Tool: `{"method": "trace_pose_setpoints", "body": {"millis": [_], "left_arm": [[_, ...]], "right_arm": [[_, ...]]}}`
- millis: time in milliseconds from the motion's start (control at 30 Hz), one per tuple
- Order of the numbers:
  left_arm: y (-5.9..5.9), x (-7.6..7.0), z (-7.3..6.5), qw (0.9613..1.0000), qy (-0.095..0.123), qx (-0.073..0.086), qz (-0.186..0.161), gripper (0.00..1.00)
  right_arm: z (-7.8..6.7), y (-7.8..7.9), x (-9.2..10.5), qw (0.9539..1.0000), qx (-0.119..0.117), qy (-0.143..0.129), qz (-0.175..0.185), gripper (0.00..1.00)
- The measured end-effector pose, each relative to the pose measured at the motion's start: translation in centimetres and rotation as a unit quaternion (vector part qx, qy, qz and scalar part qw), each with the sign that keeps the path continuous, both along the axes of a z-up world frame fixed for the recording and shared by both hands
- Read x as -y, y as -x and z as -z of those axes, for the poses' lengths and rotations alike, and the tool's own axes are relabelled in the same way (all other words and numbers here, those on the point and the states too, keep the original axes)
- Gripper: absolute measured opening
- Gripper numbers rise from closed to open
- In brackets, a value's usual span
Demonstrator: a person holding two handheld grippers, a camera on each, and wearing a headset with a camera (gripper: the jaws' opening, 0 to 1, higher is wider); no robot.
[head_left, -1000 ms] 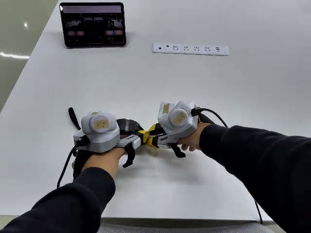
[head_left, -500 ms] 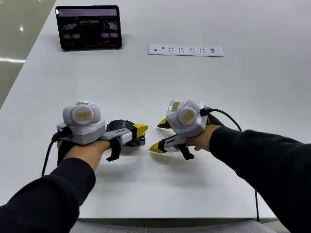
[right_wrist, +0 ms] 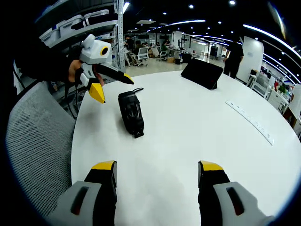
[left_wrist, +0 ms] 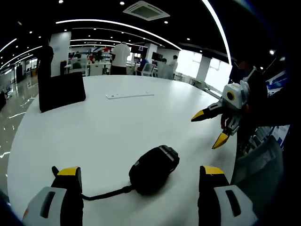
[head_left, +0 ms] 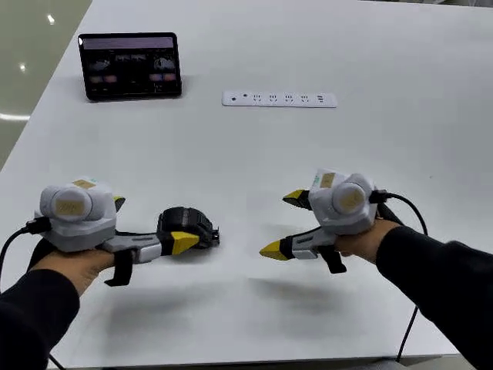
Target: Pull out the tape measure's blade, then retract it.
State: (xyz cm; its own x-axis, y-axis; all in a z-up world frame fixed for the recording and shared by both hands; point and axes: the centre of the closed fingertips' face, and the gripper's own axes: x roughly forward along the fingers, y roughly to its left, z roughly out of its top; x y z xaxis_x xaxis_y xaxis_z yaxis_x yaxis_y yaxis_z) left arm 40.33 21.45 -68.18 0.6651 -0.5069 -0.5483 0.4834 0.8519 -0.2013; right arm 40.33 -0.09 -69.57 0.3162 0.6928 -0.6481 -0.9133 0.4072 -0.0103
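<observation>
We hold both tools spread. The tape measure (head_left: 186,223) lies just ahead of the left tool (left_wrist: 140,170); the right tool (head_left: 283,223) is well apart. A tablet (head_left: 131,65) and power strip (head_left: 279,99) sit further back on the desk (head_left: 231,154).

The tape measure (left_wrist: 155,168) looks matt black plastic; the white table (head_left: 231,154) is smooth, slightly glossy.

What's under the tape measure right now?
The tape measure lies on the white table, its strap trailing beside it. Its underside is hidden by its own body.
</observation>
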Motion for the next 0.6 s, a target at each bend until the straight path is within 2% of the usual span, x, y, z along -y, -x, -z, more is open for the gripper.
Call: {"method": "trace_pose_setpoints", "body": {"millis": [100, 333, 433, 567, 600], "left_arm": [[0.6, -1.0, -0.6, 1.0000, 0.008, 0.003, 0.002, 1.00], [1.7, -2.8, -2.0, 0.9996, 0.002, 0.024, 0.015, 1.00], [2.4, -3.8, -1.7, 0.9995, -0.015, 0.020, 0.018, 1.00], [3.5, -5.2, -1.2, 0.9998, -0.016, 0.004, 0.011, 1.00], [3.9, -5.6, -1.2, 0.9997, -0.019, 0.005, 0.011, 1.00]], "right_arm": [[-0.4, 0.4, 2.3, 0.9998, 0.002, -0.002, 0.022, 0.68], [-2.0, 1.0, 7.6, 0.9974, 0.014, -0.002, 0.071, 0.73], [-2.3, 1.5, 9.6, 0.9964, 0.014, 0.002, 0.083, 0.82], [-2.7, 2.2, 12.2, 0.9948, 0.019, 0.005, 0.100, 0.84], [-2.5, 2.4, 13.1, 0.9938, 0.015, 0.009, 0.110, 0.84]]}}
